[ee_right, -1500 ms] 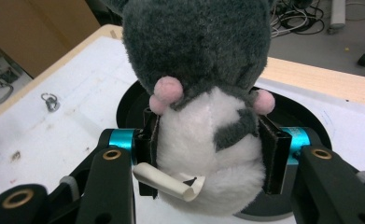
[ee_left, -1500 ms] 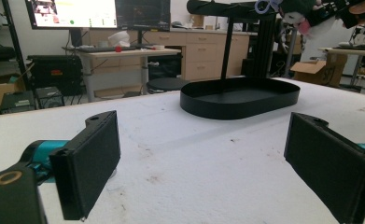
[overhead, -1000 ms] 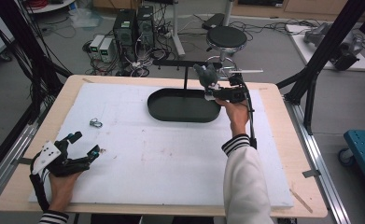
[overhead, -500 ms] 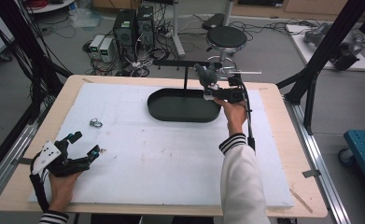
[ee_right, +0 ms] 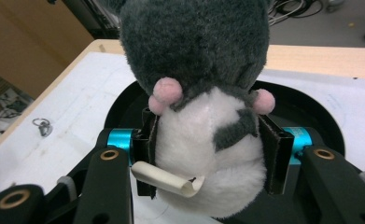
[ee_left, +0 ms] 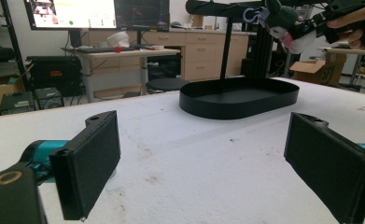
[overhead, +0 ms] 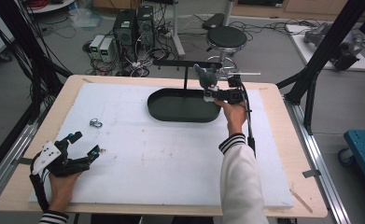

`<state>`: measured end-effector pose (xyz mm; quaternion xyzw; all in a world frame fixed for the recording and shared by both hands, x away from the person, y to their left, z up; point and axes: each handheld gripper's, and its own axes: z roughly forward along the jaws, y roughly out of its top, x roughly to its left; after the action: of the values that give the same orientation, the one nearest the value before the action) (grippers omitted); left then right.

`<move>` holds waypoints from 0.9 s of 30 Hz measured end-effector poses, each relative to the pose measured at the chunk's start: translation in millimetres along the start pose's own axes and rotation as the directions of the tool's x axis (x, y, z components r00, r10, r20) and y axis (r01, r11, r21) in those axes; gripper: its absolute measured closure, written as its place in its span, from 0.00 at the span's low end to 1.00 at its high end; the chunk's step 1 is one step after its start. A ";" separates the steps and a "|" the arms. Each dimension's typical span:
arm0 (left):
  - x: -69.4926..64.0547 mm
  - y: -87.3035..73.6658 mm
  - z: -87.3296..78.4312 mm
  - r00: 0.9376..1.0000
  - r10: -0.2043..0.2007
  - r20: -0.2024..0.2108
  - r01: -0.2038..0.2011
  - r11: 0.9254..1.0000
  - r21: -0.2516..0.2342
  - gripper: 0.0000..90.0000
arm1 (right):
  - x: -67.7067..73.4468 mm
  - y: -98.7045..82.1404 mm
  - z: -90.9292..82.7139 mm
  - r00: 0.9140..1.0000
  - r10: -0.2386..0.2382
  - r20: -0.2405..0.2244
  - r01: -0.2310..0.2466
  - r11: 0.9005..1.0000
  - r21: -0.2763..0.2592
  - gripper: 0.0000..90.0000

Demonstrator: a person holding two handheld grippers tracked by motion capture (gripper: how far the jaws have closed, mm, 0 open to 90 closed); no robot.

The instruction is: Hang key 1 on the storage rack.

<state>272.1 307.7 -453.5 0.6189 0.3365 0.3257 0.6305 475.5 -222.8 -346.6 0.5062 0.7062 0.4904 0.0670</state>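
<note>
Overhead, right gripper (ee_right: 208, 154) clamps a fuzzy grey-and-white plush toy (ee_right: 203, 93) with pink paws, held above the black oval tray (overhead: 184, 106), which lies bare inside. Nothing has shifted since a second ago. Left gripper (overhead: 80, 144) rests on the white foam mat (overhead: 171, 158), jaws wide, holding nothing.

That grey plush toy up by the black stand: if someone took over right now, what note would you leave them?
Right gripper: shut on the grey-and-white plush toy, held above the black oval tray, close to the stand's crossbar.
Left gripper: open, holding nothing, low over the white table mat at the near left corner.
A small metal ring lies loose on the mat.
Done: toy gripped and raised to the bar.
Left: whether its loop is on the bar is unclear; check, then release.
</note>
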 end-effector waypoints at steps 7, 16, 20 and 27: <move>-0.2 0.0 0.0 1.000 0.001 -0.001 -0.001 1.000 0.000 0.12 | -2.3 -1.9 2.4 1.000 -0.012 0.014 0.011 0.999 0.030 0.45; -0.1 -0.1 0.0 1.000 0.002 -0.001 -0.002 1.000 -0.001 0.12 | -2.2 -3.1 1.1 0.997 -0.076 -0.008 0.077 0.996 0.050 0.13; -0.1 0.0 0.0 1.000 0.001 -0.001 -0.001 1.000 0.000 0.12 | -0.3 -4.9 -7.1 0.993 -0.119 -0.012 0.119 0.993 0.003 0.13; 0.2 0.0 0.1 1.000 -0.007 -0.003 0.007 1.000 -0.001 0.12 | 6.5 -19.0 -38.5 0.975 -0.221 -0.028 0.218 0.972 -0.089 0.02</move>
<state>272.3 307.9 -453.5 0.6170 0.3395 0.3247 0.6313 437.3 -242.0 -338.8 0.4125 0.7374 0.5191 0.1290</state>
